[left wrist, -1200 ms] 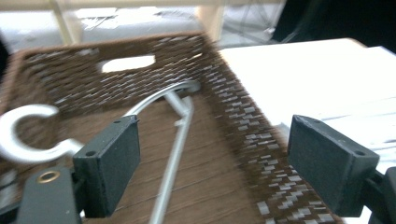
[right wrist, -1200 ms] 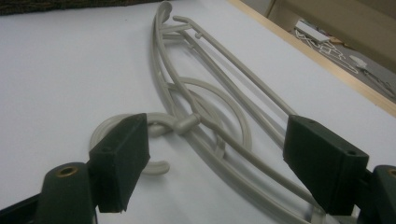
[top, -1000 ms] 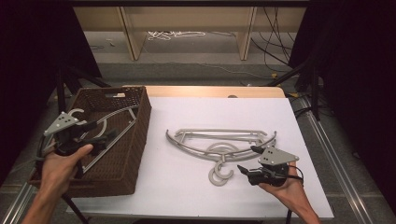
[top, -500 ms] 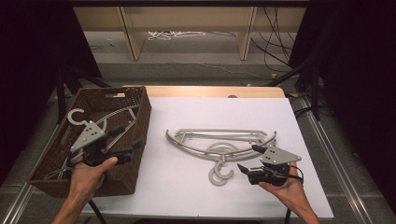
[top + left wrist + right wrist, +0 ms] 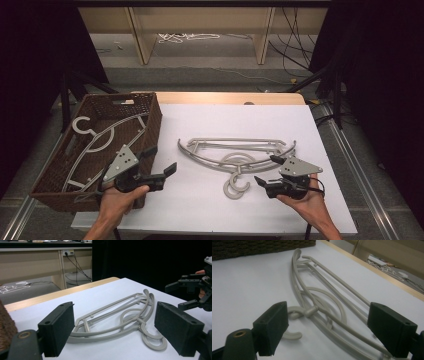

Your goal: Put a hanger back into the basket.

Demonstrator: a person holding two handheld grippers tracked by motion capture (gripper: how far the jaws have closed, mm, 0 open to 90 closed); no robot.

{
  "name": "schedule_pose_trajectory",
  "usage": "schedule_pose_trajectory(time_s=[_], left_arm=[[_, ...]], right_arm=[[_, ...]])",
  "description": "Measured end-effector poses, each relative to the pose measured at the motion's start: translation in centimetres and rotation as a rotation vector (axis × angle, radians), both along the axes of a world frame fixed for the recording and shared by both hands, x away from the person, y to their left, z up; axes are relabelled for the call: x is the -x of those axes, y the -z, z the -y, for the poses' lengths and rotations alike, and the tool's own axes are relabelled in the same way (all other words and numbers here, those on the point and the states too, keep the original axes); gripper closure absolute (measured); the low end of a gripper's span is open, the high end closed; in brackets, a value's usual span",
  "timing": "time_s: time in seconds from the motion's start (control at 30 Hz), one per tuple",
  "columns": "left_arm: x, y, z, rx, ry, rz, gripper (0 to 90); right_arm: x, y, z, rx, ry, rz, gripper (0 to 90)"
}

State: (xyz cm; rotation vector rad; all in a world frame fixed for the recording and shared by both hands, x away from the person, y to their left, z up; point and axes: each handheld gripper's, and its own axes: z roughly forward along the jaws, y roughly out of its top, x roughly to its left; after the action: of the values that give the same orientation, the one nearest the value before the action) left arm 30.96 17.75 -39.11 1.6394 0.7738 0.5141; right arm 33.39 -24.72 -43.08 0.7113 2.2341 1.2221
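High view: basket (image 5: pixel 150 107) wall partly hides hanger (image 5: pixel 95 137) inside.

Hangers (image 5: pixel 235 155) look like smooth matt grey plastic, basket (image 5: pixel 150 131) coarse dark-brown woven wicker, table top (image 5: pixel 210 210) a matt white sheet over pale wood edging (image 5: pixel 225 97), gripper pads (image 5: pixel 58 330) matt black, fine-grained foam.

Pale grey hangers (image 5: pixel 235 157) lie on a plain white table (image 5: pixel 210 210) ahead of the left gripper's (image 5: pixel 162 161) matt black fingers (image 5: pixel 170 169), and another pale grey hanger (image 5: pixel 95 137) rests in the dark brown woven basket (image 5: pixel 152 122) beside them.
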Motion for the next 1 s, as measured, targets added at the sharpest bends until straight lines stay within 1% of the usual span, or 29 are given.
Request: schedule_pose_trajectory(time_s=[0.07, 0.1, 0.13, 0.17, 0.27, 0.33, 0.37, 0.43, 0.47, 0.5, 0.53, 0.57, 0.6, 0.67, 0.73, 0.77, 0.8, 0.83, 0.87, 0.9, 0.93, 1.0], left_arm=[[0.3, 0.6, 0.4, -0.026, 0.003, 0.02, 16.4], [0.5, 0.9, 0.5, -0.024, -0.001, 0.03, 16.5], [0.8, 1.1, 0.6, -0.02, -0.002, 0.028, 16.7], [0.9, 1.4, 0.7, -0.015, 0.01, 0.025, 16.7], [1.5, 2.1, 1.0, -0.028, 0.027, 0.027, 16.4], [1.8, 2.4, 1.2, -0.032, 0.036, 0.024, 16.4], [1.9, 2.7, 1.3, -0.041, 0.041, 0.034, 16.4], [2.2, 3.2, 1.5, -0.063, 0.03, 0.041, 16.4], [2.2, 3.5, 1.6, -0.067, 0.033, 0.032, 16.4], [2.2, 3.6, 1.6, -0.078, 0.039, 0.035, 16.4], [2.2, 3.8, 1.7, -0.073, 0.03, 0.032, 16.4], [2.2, 3.8, 1.6, -0.08, 0.032, 0.04, 16.4], [2.2, 3.8, 1.5, -0.085, 0.036, 0.042, 16.4], [2.3, 3.9, 1.3, -0.085, 0.033, 0.042, 16.4], [2.2, 4.0, 1.1, -0.081, 0.033, 0.041, 16.4], [2.2, 4.1, 1.1, -0.087, 0.032, 0.04, 16.4], [2.1, 4.2, 1.0, -0.086, 0.033, 0.045, 16.4], [2.1, 4.2, 1.0, -0.097, 0.026, 0.043, 16.4], [2.0, 4.2, 0.9, -0.097, 0.027, 0.042, 16.4], [2.0, 4.2, 0.9, -0.102, 0.03, 0.043, 16.4], [2.0, 4.2, 0.9, -0.098, 0.028, 0.039, 16.4], [1.9, 4.2, 0.9, -0.102, 0.03, 0.042, 16.4]], right_arm=[[0.0, 0.0, 0.0, 0.0, 0.0, -0.002, 18.0], [0.0, 0.0, 0.0, 0.001, -0.001, -0.001, 18.0], [0.0, 0.0, 0.0, 0.002, -0.003, -0.001, 18.0], [0.0, 0.0, -0.1, 0.005, -0.004, 0.003, 18.0], [0.0, 0.1, -0.1, 0.003, -0.009, 0.0, 17.6], [-0.1, 0.1, -0.1, 0.016, -0.011, -0.001, 17.4], [-0.2, 0.2, -0.1, 0.018, -0.015, -0.005, 17.4], [-0.5, 0.3, -0.1, 0.026, -0.018, -0.003, 17.4], [-0.7, 0.3, -0.1, 0.037, -0.021, -0.004, 17.5], [-0.9, 0.3, 0.0, 0.047, -0.027, -0.013, 17.5], [-1.1, 0.4, 0.0, 0.05, -0.026, -0.008, 18.0], [-1.5, 0.3, 0.0, 0.069, -0.038, -0.005, 18.3], [-1.7, 0.3, 0.1, 0.089, -0.043, -0.018, 18.4], [-2.4, 0.3, 0.0, 0.118, -0.053, -0.023, 19.5], [-3.3, 0.4, 0.0, 0.143, -0.061, -0.046, 20.4], [-3.6, 0.5, 0.0, 0.161, -0.064, -0.061, 20.8], [-4.0, 0.6, 0.0, 0.183, -0.075, -0.067, 21.9], [-4.2, 0.7, -0.1, 0.198, -0.084, -0.073, 23.9], [-4.6, 0.9, -0.2, 0.221, -0.097, -0.088, 25.2], [-4.9, 1.1, -0.3, 0.233, -0.106, -0.104, 25.5], [-5.3, 1.3, -0.5, 0.251, -0.114, -0.108, 26.0], [-6.1, 1.6, -1.0, 0.28, -0.132, -0.112, 29.7]])
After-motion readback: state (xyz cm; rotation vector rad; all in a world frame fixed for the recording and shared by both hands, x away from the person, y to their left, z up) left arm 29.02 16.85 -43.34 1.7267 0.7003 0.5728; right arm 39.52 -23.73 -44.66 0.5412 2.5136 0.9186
